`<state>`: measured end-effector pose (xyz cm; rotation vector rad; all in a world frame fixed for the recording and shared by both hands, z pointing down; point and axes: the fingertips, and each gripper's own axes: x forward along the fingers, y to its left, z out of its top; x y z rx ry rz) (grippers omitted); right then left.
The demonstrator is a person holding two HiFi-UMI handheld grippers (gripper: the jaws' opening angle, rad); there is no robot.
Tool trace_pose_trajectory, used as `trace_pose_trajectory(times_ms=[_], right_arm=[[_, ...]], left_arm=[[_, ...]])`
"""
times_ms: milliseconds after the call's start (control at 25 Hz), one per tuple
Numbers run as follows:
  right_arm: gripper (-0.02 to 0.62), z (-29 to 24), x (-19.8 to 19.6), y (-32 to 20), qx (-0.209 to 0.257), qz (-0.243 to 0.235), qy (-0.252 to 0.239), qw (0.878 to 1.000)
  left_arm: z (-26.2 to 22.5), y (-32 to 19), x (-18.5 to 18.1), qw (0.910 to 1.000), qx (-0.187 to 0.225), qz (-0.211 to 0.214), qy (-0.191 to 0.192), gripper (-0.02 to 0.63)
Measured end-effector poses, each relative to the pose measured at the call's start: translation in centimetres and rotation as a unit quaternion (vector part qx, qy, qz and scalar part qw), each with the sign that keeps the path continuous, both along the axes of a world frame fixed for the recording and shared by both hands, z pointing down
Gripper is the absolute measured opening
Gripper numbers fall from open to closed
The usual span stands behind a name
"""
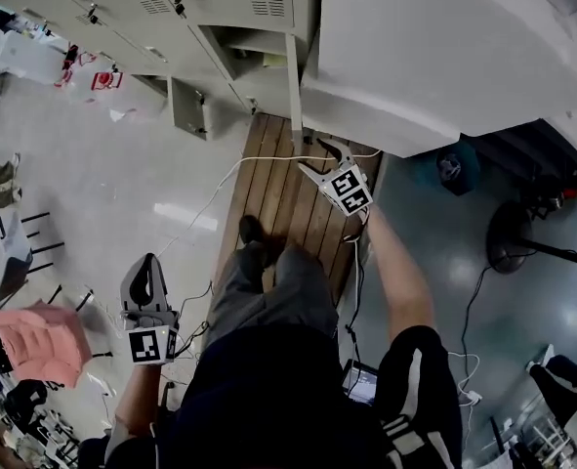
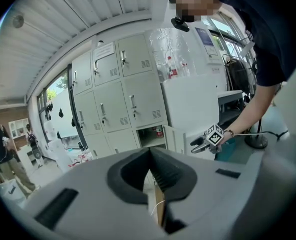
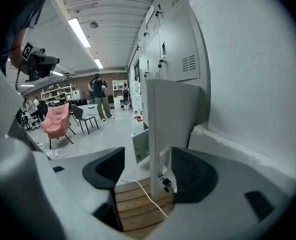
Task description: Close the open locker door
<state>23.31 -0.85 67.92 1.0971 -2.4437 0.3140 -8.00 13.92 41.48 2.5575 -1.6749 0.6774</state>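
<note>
The bank of grey lockers [image 1: 122, 8] has an open compartment [image 1: 259, 52] in its lower row. Its door [image 1: 293, 76] swings out toward me and shows edge-on. My right gripper [image 1: 315, 156] is held low just in front of that door's bottom edge, jaws open. In the right gripper view the door [image 3: 163, 124] stands in the gap between the two pads [image 3: 110, 166], and neither pad touches it. My left gripper [image 1: 149, 262] hangs low at my left side, far from the lockers, shut on nothing. In the left gripper view the open compartment [image 2: 150, 134] is ahead.
A second small door [image 1: 188, 106] stands open further left. A large white cabinet [image 1: 444, 57] adjoins the lockers on the right. I stand on a wooden platform [image 1: 268, 189] crossed by a white cable [image 1: 225, 179]. A pink chair [image 1: 39, 345] is at left, a fan base [image 1: 511, 234] at right.
</note>
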Motion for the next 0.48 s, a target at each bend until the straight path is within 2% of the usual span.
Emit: trace_pose_trajectory(times_ms=[360,480], right_arm=[[0.268,6.6,-1.5,-3.4,-0.027,-0.052,0.028,0.998],[0.236,8.0,-1.5,-3.8,-0.027,-0.072,0.045,0.996]], left_arm=[[2.6,-2.5,-1.2,0.9998,-0.014,-0.014,-0.007,0.005],[3.5,-2.7,-1.7,0.9996,-0.02,-0.015,-0.016,0.005]])
